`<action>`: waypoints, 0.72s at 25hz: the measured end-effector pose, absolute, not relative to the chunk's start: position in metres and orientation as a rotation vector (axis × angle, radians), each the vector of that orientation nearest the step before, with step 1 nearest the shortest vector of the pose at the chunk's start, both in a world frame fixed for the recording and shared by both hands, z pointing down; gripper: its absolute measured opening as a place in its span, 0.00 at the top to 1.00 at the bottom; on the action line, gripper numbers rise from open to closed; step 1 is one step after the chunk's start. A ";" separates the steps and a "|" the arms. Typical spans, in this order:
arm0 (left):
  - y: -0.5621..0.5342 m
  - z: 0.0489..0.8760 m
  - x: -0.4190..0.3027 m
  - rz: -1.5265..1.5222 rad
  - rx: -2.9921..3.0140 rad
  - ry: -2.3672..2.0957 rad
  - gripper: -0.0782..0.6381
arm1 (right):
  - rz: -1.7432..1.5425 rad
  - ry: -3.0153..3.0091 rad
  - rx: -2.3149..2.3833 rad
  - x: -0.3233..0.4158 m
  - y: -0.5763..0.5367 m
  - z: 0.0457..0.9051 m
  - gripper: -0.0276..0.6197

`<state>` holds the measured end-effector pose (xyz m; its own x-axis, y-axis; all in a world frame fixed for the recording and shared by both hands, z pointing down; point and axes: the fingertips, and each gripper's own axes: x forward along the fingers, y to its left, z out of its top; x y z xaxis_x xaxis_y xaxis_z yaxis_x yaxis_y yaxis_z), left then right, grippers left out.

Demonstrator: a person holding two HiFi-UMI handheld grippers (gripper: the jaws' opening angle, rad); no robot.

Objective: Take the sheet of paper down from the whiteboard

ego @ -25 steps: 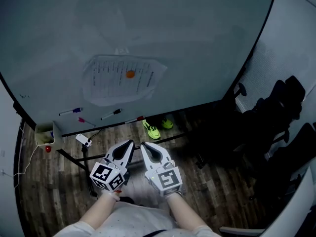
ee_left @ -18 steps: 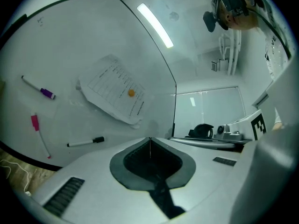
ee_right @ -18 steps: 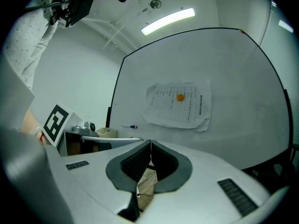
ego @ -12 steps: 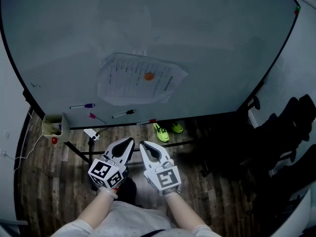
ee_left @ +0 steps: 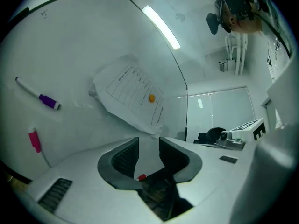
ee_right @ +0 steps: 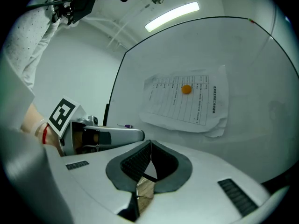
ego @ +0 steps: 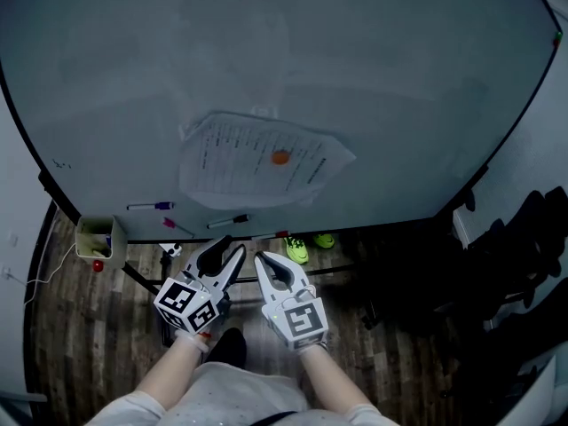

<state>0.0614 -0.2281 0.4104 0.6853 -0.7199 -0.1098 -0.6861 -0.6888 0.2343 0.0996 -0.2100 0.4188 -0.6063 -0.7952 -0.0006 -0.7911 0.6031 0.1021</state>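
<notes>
A printed sheet of paper (ego: 240,162) hangs crumpled on the whiteboard (ego: 373,69), pinned by a small orange magnet (ego: 280,157). Both grippers are held side by side below the board's tray, pointing at it and well short of the sheet. My left gripper (ego: 232,249) has just been opening its jaws and stands open with nothing between them. My right gripper (ego: 263,259) is shut and empty. In the left gripper view the paper (ee_left: 128,90) lies ahead, above the open gripper (ee_left: 148,141). In the right gripper view the paper (ee_right: 187,106) and magnet (ee_right: 186,89) lie up and right of the shut gripper (ee_right: 150,143).
On the board's tray lie a purple marker (ego: 151,207), a pink marker (ego: 176,227) and a black marker (ego: 228,222). A small box (ego: 96,238) sits at the tray's left end. Green shoes (ego: 297,249) lie on the wooden floor under the board. Dark chairs (ego: 524,238) stand at right.
The left gripper's jaws have opened; they were shut before. Both grippers have moved nearer the board, and the paper now sits lower and more central in the head view.
</notes>
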 end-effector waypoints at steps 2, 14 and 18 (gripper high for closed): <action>-0.238 0.407 0.061 -0.293 2.716 -1.145 0.70 | -0.139 -2.766 1.376 0.099 -0.218 0.418 0.93; -0.285 0.399 0.057 -0.444 2.606 -1.089 0.66 | -0.167 -2.764 1.379 0.099 -0.257 0.417 0.93; -0.295 0.390 0.058 -0.489 2.583 -1.070 0.66 | -0.203 -2.763 1.385 0.100 -0.264 0.411 0.93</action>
